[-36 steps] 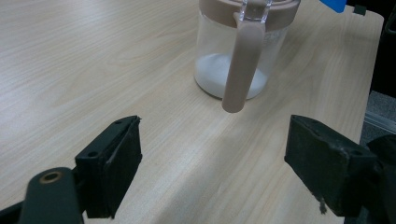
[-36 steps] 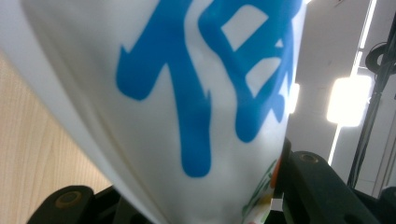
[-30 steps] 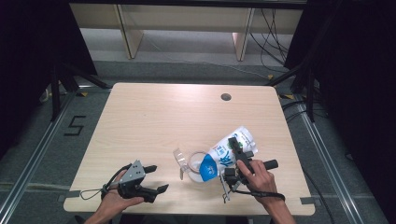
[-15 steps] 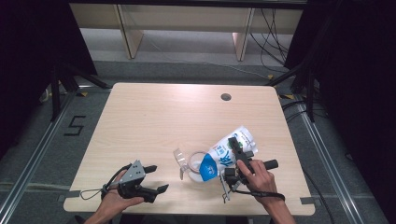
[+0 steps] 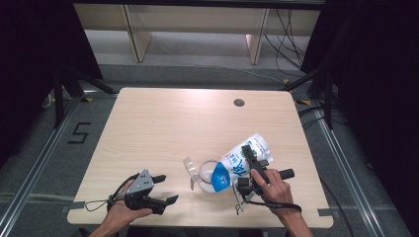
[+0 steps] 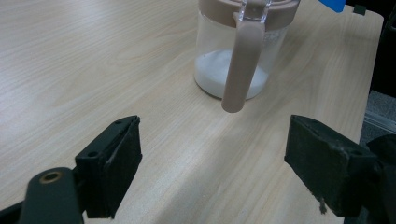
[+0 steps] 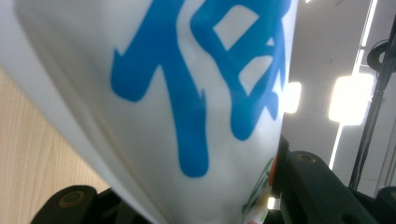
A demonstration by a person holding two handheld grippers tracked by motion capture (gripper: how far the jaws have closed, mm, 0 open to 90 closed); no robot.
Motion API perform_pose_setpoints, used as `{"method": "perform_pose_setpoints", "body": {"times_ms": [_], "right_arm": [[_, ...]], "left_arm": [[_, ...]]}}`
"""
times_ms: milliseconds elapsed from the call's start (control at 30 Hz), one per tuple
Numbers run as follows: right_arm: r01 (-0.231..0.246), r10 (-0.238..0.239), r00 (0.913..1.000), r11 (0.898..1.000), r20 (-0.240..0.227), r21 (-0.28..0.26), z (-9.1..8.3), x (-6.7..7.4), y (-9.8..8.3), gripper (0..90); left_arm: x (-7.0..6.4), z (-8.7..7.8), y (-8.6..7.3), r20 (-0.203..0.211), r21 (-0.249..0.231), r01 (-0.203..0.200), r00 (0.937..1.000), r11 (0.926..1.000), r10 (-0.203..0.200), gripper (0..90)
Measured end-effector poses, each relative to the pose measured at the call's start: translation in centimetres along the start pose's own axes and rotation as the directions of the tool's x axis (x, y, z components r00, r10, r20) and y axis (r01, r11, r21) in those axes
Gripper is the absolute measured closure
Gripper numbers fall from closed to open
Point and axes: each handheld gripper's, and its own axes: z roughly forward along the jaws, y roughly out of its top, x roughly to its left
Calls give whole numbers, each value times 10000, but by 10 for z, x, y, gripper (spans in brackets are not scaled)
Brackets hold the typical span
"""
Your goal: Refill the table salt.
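The left tool (image 5: 160, 190) rested on the surface (image 5: 163, 123) with jaws spread wide, holding nothing, near the clear jar (image 6: 236, 56) that held white powder. Just beyond the jar, the right tool (image 5: 247, 170) clamped a white pouch with blue lettering (image 5: 242, 160), tilted mouth-down over the jar.

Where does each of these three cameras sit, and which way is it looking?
High view: above the person's side, looking forward and down on the table; both hands and tongs show.
Left gripper view: rides the left tongs, facing the jar; open jaws show.
Right gripper view: rides the right tongs, pressed against the pouch.
Shared: the high view also shows jar and pouch.
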Motion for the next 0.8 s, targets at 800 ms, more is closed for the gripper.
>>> {"method": "perform_pose_setpoints", "body": {"times_ms": [800], "right_arm": [[-136,136,9999,9998,-37,115,-1,-1,0,660]], "left_arm": [[0,0,0,4,42,-47,10000,10000,47,179]]}}
